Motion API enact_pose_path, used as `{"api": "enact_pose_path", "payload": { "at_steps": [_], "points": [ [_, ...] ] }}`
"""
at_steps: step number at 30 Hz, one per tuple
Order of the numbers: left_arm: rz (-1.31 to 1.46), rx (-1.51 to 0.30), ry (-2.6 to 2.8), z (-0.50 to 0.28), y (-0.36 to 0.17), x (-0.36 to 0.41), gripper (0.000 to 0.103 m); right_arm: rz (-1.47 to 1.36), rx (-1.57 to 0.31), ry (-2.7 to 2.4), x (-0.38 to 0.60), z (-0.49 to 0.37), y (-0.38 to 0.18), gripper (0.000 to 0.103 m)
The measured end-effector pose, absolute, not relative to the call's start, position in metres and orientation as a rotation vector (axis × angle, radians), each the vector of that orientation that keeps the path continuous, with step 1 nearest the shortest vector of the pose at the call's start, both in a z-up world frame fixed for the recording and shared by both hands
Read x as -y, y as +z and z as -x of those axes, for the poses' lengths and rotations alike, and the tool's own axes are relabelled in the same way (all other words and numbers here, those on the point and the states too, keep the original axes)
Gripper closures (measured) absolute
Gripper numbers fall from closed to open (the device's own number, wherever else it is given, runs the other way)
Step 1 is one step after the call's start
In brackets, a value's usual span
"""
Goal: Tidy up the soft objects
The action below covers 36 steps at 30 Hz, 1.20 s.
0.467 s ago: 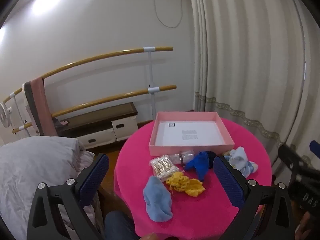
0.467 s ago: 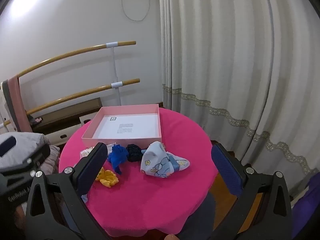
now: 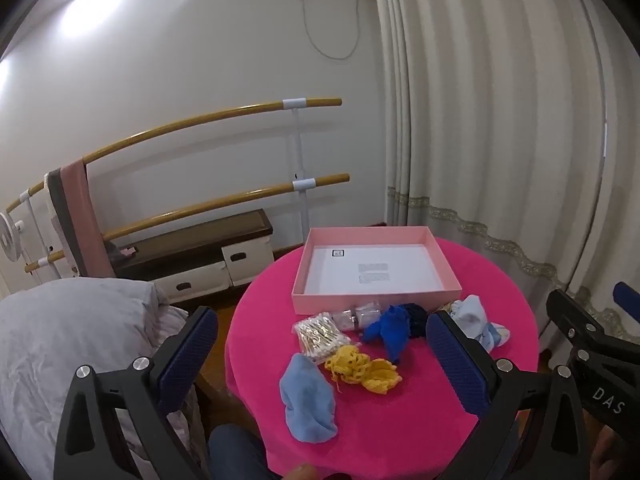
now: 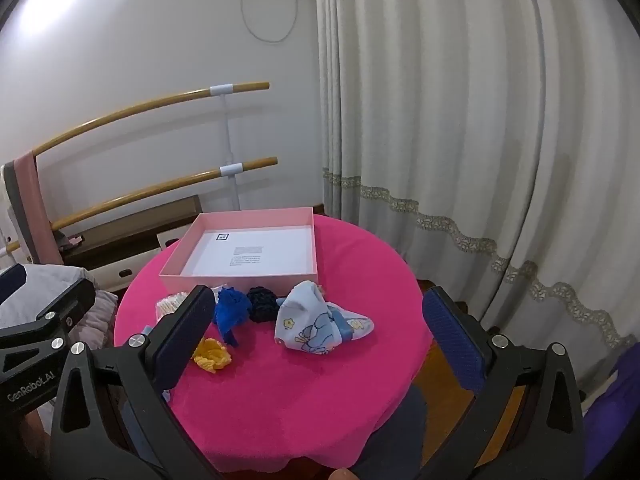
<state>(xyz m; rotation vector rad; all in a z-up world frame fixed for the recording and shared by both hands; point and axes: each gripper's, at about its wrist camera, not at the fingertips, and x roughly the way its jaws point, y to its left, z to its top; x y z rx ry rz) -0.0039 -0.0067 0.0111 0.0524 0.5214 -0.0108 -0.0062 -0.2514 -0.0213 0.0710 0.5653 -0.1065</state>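
- I hold the left gripper (image 3: 320,364) above the near edge of the round bench under its bright pink cloth (image 3: 400,432); its jaws stand wide apart and carry nothing.
- I hold the right gripper (image 4: 316,340) likewise: jaws spread wide, nothing between them, well short of the items.
- Landmark: the shallow pale pink cardboard box (image 3: 372,298) at the far side of the bench. It contains only a white printed sheet (image 3: 372,270).
- Task status, as I judge it: not started. No soft item is in the box.
- All items lie on the cloth in front of the box's near wall:
  - crumpled royal-blue cloth (image 3: 390,330), just in front of the wall;
  - dark navy knitted piece (image 4: 262,304), touching the royal-blue cloth;
  - pale blue cartoon-printed fabric pouch (image 4: 320,326), in front of the box's right corner;
  - yellow crocheted piece (image 3: 362,368), further forward of the box;
  - light blue fleece cloth (image 3: 308,400), furthest from the box;
  - clear packet of cotton swabs (image 3: 320,334), in front of the box's left corner;
  - small clear container (image 3: 360,316), against the wall; contents unclear.
- Remaining: every soft item must go into the box.
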Motion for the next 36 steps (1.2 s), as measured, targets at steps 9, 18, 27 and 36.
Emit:
{"api": "enact_pose_path", "payload": {
  "at_steps": [9,18,27,36],
  "points": [
    [-0.064,-0.524,-0.011,0.0080,0.0087,0.0105,0.000,-0.063,-0.565,-0.111,0.2504,0.0061,-0.0221,0.000],
    [-0.060,-0.519,-0.016,0.0124,0.0068,0.0097,0.000,-0.059,-0.568,-0.104,0.2480,0.0064,-0.0210,0.000],
    [-0.059,-0.520,-0.014,0.0116,0.0063,0.0109,0.000,-0.060,-0.568,-0.107,0.2481,0.0072,-0.0213,0.000],
    [-0.060,-0.520,-0.013,0.0102,0.0055,0.0113,0.000,-0.060,-0.569,-0.107,0.2481,0.0068,-0.0222,0.000]
  ]
}}
